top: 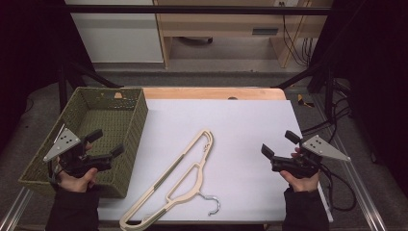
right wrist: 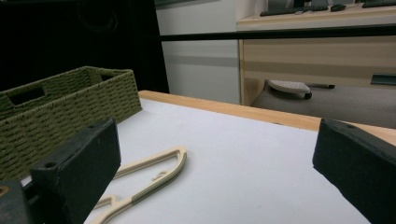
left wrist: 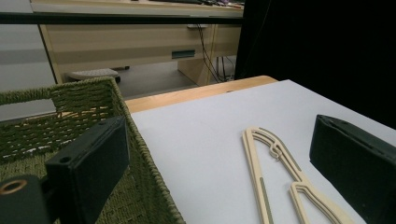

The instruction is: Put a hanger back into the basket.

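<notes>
The woven basket is olive green; beside the basket, the clothes hanger is cream with olive strips, on a white worktop.

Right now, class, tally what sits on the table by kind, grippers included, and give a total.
Hanger: 1
Basket: 1
Grippers: 2, left gripper and right gripper, both open
Total: 4

Cream hanger lies flat beside green basket.

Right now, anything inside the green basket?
The visible floor of the green basket looks bare. The left tongs and hand hang over its near end, covering that part.
</notes>
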### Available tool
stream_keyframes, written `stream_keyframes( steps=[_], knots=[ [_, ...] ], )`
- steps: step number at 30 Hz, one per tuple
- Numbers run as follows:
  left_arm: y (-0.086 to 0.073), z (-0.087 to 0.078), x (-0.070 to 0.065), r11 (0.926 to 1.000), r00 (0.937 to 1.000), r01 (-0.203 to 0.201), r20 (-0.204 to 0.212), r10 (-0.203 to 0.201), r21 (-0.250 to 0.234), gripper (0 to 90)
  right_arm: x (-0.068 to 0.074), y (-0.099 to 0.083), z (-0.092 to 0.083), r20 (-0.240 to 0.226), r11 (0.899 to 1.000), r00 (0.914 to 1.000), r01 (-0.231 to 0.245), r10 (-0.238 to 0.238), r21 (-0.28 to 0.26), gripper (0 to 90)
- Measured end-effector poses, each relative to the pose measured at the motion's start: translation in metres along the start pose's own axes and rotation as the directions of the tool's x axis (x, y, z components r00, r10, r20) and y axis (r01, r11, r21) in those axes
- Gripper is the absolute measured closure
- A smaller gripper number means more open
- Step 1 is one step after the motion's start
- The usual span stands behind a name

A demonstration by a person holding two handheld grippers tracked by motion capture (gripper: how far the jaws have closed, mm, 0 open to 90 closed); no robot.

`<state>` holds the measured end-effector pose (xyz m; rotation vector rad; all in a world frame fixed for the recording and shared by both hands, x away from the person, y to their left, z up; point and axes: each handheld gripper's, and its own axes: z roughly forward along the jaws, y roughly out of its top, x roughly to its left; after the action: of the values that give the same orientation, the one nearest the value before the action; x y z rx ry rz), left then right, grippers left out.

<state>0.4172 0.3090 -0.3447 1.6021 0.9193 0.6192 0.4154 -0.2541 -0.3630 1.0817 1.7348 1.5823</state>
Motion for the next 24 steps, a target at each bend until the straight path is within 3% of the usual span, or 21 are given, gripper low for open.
stream_keyframes(
  steps=[3,7,12,16,24],
  knots=[
    [0.0,-0.001,0.0,1.0,1.0,-0.001,-0.002,0.001,-0.001,4.6,0.003,0.001,0.0,-0.002,1.0,1.0,-0.001,0.001,0.009,3.4],
    [0.0,-0.004,0.0,1.0,1.0,-0.006,0.002,0.006,-0.006,4.8,0.011,0.003,0.003,-0.04,0.999,0.9992,0.012,-0.011,0.03,6.6],
    [0.001,-0.006,-0.001,0.9998,1.0,-0.006,0.001,0.006,-0.02,4.8,0.026,0.006,0.009,-0.067,0.998,0.9971,0.039,-0.036,0.048,8.9],
    [-0.001,-0.004,0.0,0.9999,0.9999,-0.011,-0.002,0.011,-0.003,4.8,0.04,0.006,0.014,-0.098,0.996,0.9941,0.053,-0.046,0.068,12.3],
    [-0.003,0.001,-0.002,0.9998,0.9999,-0.015,-0.003,0.015,0.014,4.7,0.077,-0.007,0.035,-0.185,0.981,0.9801,0.102,-0.071,0.166,22.0]
  ],
)
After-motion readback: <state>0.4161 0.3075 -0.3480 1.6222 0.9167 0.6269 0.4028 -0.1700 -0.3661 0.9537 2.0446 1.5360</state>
